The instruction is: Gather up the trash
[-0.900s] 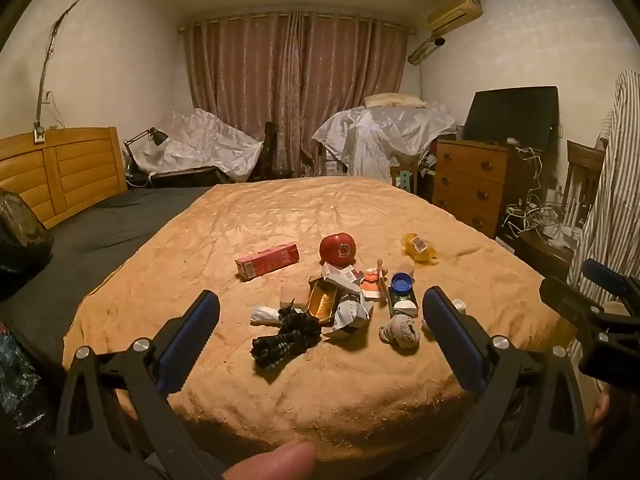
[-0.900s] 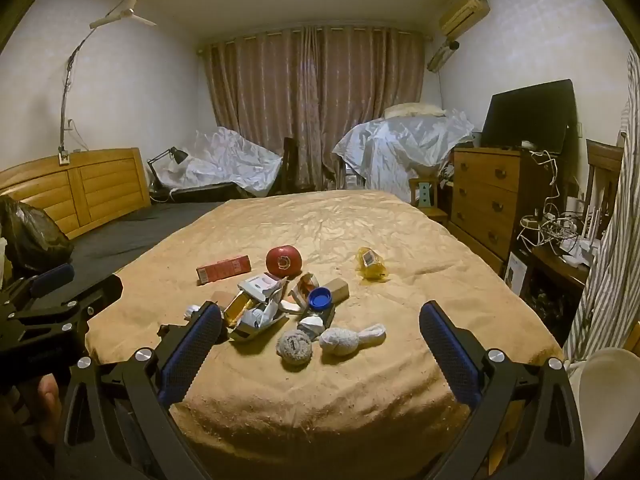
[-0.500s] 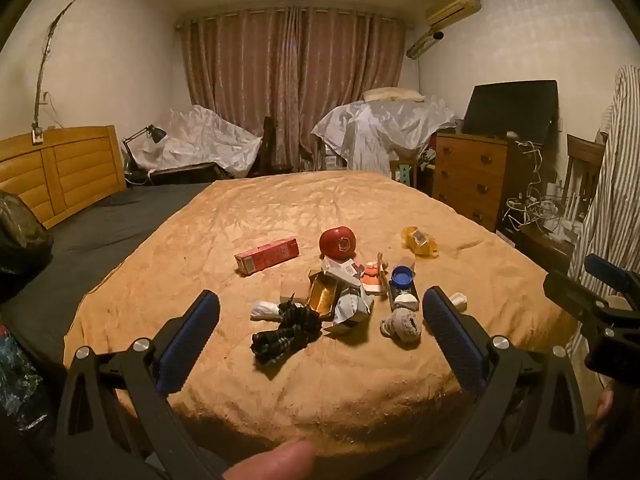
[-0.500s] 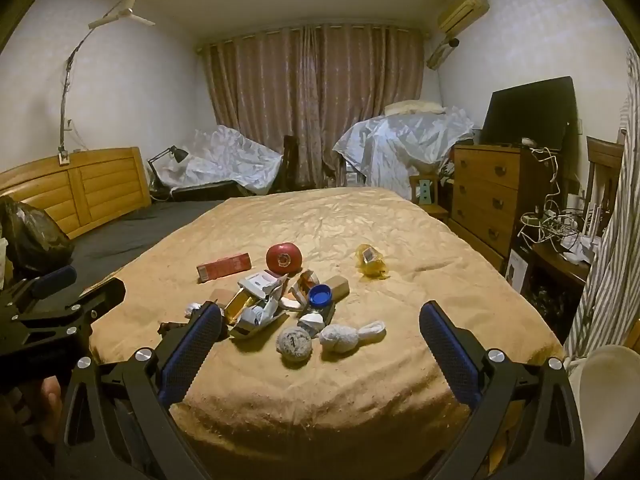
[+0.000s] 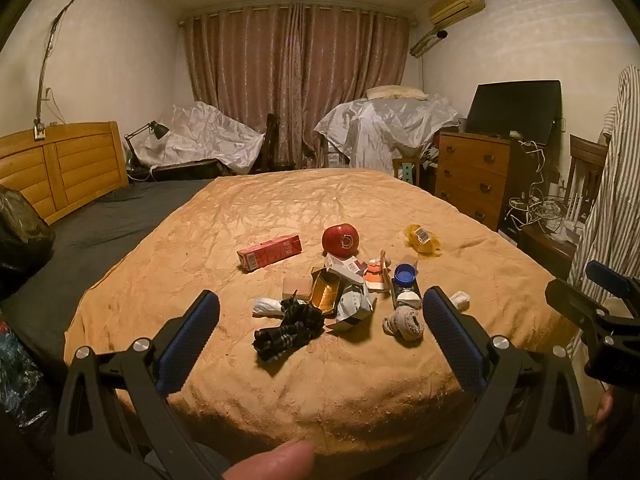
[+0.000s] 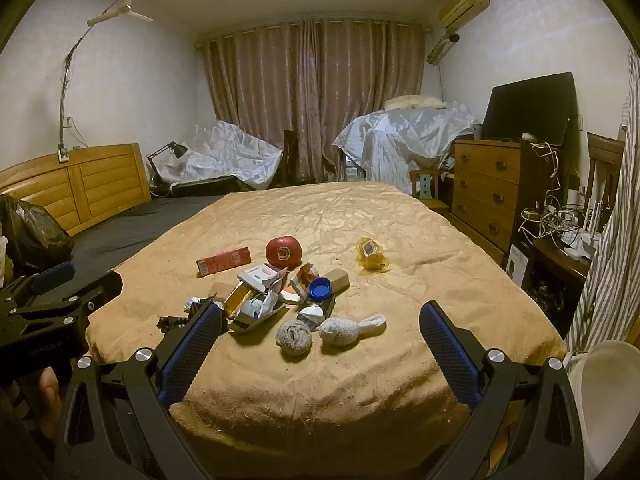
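Trash pile (image 5: 344, 292): lies on the tan bedspread (image 5: 320, 380), in the lower middle of both frames, near the front edge of the bed.
Hard to read: the torn cartons and wrappers overlap, so I cannot tell where one piece ends; the print on them is too small.
Partly hidden: in the right wrist view the dark checked cloth (image 6: 176, 323) is mostly behind the left finger of the right gripper (image 6: 320, 354); in the left wrist view the same cloth (image 5: 290, 330) shows whole.
Cut off: a black bag (image 5: 22, 240) at the left edge of the frame, and a white rounded object (image 6: 608, 392) at the lower right edge; I cannot say what this object is.
Open carton (image 5: 326, 296): it lies with a shiny gold inside turned up; whether something is in it I cannot tell.
Apart from the pile: red box (image 5: 269, 253), red ball (image 5: 340, 240) and yellow wrapper (image 5: 423, 239), all further up the bedspread.
Nearest items: a grey sock ball (image 6: 294, 336) and a white sock ball (image 6: 344, 330), side by side.
Left gripper (image 5: 320, 346): jaws spread wide, nothing between the pads, above the front edge of the bed.
Right gripper: jaws also spread wide, holding nothing.
Person: a fingertip (image 5: 276, 462) at the bottom edge, blurred.
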Available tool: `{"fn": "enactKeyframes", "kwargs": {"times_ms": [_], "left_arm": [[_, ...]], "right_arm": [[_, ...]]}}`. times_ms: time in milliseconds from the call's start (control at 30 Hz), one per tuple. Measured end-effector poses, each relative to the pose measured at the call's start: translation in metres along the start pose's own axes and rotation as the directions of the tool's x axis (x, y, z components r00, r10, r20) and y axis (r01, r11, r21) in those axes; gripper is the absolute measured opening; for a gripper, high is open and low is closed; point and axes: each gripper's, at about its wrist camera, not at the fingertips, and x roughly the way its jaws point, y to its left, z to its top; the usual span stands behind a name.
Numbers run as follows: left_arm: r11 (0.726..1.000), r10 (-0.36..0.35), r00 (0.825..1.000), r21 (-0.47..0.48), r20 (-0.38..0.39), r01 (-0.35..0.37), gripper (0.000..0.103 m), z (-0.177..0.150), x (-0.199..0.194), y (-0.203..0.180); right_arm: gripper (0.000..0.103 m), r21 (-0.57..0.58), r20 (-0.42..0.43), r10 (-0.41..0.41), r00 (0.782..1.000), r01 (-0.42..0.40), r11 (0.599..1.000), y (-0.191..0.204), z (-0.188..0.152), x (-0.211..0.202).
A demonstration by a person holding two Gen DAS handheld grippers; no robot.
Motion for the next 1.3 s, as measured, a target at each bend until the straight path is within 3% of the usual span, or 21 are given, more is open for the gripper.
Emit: {"fn": "enactKeyframes", "kwargs": {"times_ms": [1300], "left_arm": [[1.0, 0.0, 1.0, 0.003, -0.006, 0.0, 0.098, -0.0015, 0.0017, 0.0006]], "right_arm": [[0.099, -0.002, -0.006, -0.004, 1.0, 0.004, 1.0, -0.0015, -0.0025, -0.0004]]}}
